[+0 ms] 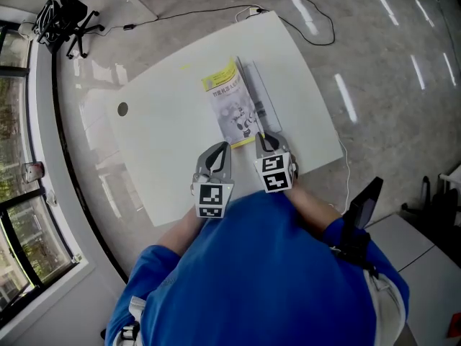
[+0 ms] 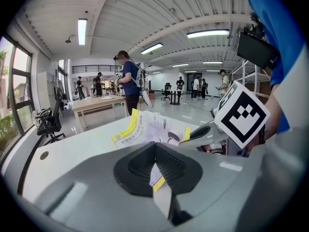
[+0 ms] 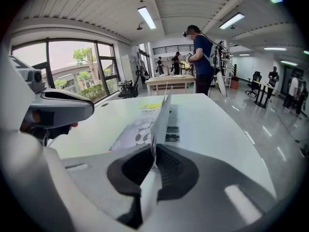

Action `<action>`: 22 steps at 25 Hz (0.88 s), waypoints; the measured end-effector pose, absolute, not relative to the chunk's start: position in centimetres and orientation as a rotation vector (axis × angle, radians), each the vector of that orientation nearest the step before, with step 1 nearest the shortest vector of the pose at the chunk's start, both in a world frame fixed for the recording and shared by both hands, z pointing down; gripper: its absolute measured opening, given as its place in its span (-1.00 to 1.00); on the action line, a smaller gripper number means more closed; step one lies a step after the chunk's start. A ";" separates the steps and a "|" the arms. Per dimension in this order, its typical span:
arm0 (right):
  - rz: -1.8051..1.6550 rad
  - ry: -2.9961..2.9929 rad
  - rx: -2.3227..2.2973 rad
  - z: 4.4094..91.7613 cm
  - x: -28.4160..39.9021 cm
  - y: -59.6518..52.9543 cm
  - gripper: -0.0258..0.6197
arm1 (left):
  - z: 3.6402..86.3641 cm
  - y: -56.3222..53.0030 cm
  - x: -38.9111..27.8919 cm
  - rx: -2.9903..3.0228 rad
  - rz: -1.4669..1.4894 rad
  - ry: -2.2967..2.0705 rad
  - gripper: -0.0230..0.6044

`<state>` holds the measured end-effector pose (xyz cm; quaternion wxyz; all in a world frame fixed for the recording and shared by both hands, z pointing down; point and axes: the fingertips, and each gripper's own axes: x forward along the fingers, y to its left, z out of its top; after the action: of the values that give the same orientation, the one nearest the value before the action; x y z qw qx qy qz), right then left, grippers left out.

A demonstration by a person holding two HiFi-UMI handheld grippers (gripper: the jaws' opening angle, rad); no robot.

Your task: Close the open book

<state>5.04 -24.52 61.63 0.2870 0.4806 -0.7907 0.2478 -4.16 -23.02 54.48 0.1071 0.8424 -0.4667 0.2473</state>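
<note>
A thin book [image 1: 232, 110] with a yellow-edged cover lies open near the front edge of the white table [image 1: 166, 157]. Its right-hand leaf [image 1: 254, 96] stands up on edge; in the right gripper view this leaf [image 3: 162, 115] rises straight out of my right gripper [image 3: 153, 161], which is shut on its near edge. The right gripper [image 1: 261, 137] sits at the book's near right corner. My left gripper [image 1: 222, 148] is at the near left corner. Its jaws stand together in the left gripper view [image 2: 157, 178], with the book's [image 2: 147, 129] yellow-banded bottom edge running in between them.
A round cable hole [image 1: 122, 109] is in the table's far left part. Cables [image 1: 302, 13] and an office chair [image 1: 61, 20] are on the floor beyond. Windows run along the left. A person [image 3: 200, 57] stands beyond the table by a wooden desk [image 3: 166, 83].
</note>
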 end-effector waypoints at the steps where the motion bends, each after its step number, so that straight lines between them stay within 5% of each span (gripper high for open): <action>1: 0.672 -2.112 1.283 61.9 5.1 -24.6 -0.86 | 54.6 -23.1 -4.1 2.476 0.732 -1.374 -0.90; 22: 0.943 -2.130 1.251 65.5 6.5 -25.1 -0.72 | 56.7 -24.2 -3.7 2.421 0.772 -1.380 -0.90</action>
<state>6.50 -25.10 65.46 0.2461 0.4587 -0.7808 0.3456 -3.74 -24.23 56.70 0.1246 0.8308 -0.4735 0.2648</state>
